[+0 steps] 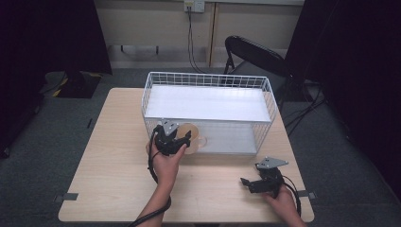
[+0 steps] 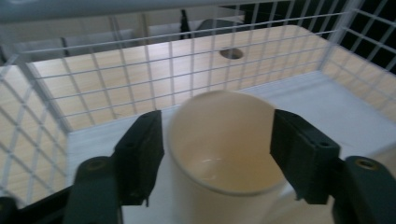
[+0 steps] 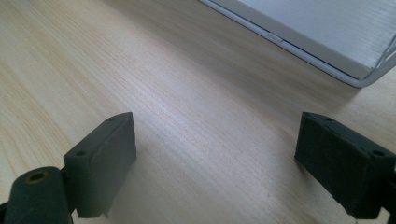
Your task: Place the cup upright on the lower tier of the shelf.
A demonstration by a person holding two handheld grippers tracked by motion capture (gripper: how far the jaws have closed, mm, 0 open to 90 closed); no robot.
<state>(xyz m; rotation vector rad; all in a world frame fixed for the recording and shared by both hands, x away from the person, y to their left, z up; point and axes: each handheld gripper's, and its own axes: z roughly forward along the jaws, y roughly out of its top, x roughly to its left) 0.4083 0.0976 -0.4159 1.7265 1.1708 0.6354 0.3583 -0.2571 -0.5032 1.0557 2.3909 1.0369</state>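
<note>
cup (image 2: 224,149) sits upright on the white lower floor of the wire basket (image 1: 151,94), at its front left corner, mouth up. my left gripper (image 2: 217,151) straddles the cup, jaws standing apart on either side of it with a visible gap at each pad, so no grip. my right gripper (image 3: 217,158) rests low over the bare wooden table (image 3: 140,70) near the basket's front right corner, jaws spread wide, nothing between them.
</note>
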